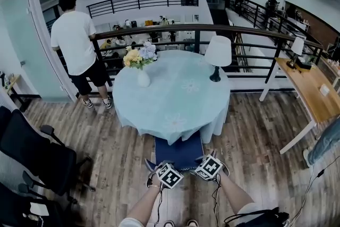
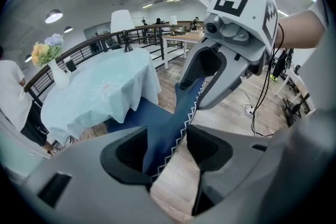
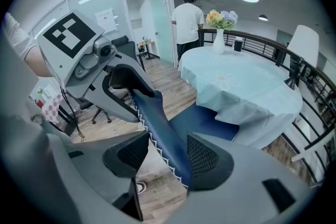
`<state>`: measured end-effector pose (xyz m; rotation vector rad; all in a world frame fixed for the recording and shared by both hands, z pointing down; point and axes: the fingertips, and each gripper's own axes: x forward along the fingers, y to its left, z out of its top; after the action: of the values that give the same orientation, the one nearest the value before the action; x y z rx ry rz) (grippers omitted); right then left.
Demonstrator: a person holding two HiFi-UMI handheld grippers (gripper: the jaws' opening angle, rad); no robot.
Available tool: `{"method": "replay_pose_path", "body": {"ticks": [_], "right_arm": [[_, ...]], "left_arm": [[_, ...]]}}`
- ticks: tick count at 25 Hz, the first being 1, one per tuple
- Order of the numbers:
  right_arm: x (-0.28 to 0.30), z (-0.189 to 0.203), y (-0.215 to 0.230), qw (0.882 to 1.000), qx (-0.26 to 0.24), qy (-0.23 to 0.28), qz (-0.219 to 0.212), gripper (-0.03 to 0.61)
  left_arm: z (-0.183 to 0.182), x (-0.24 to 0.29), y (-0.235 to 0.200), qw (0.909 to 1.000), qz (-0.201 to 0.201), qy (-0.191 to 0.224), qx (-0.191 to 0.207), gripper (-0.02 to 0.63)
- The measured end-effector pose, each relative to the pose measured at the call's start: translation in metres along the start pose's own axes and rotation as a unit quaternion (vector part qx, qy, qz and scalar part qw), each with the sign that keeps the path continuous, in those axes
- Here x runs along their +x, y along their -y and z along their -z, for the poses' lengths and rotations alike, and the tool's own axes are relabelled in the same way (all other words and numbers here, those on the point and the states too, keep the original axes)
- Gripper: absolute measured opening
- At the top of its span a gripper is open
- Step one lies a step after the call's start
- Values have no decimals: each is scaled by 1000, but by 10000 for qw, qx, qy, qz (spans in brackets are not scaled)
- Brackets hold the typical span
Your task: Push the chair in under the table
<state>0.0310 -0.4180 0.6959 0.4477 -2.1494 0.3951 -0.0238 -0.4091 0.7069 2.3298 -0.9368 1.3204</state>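
Note:
A round table point(image 1: 175, 95) under a pale blue cloth stands mid-floor. A dark blue chair point(image 1: 178, 150) sits at its near edge, its seat partly beneath the cloth. Both grippers hold the top of the chair's back, left gripper point(image 1: 169, 175) beside right gripper point(image 1: 208, 167). In the left gripper view, the left gripper point(image 2: 165, 152) is shut on the blue chair back point(image 2: 160, 128) with its white zigzag trim. In the right gripper view, the right gripper point(image 3: 167, 155) is shut on the same chair back point(image 3: 163, 128), and the table point(image 3: 247, 86) lies ahead of it.
A vase of flowers point(image 1: 141, 65) and a white lamp point(image 1: 218, 56) stand on the table. A person point(image 1: 79, 45) stands at the black railing point(image 1: 244, 33) behind it. Black office chairs point(image 1: 32, 154) are at the left. A wooden desk point(image 1: 313, 87) is at the right.

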Motion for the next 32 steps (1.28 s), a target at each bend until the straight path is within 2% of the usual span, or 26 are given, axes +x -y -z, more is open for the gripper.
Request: {"method": "replay_pose_path", "body": {"ticks": [11, 14, 17, 24, 27, 32], "right_arm": [[-4, -2, -6, 9998, -31, 161, -87, 238], [-6, -6, -15, 9993, -121, 347, 6, 238], [-12, -12, -24, 9986, -110, 511, 40, 238], [-36, -34, -37, 9907, 161, 1225, 574, 233], [-47, -36, -46, 9848, 358, 1488, 821, 200], [-65, -33, -65, 9693, 843, 1970, 1207, 125]], "left_arm": [[2, -3, 2, 10000, -25, 43, -74, 235], [5, -14, 3, 9994, -185, 216, -194, 235], [-1, -30, 2, 9967, -300, 606, -443, 235], [-14, -79, 3, 9825, -691, 1466, -913, 224], [-11, -99, 4, 9724, -942, 1744, -1229, 148], [-2, -127, 21, 9541, -978, 2213, -1767, 88]]}}
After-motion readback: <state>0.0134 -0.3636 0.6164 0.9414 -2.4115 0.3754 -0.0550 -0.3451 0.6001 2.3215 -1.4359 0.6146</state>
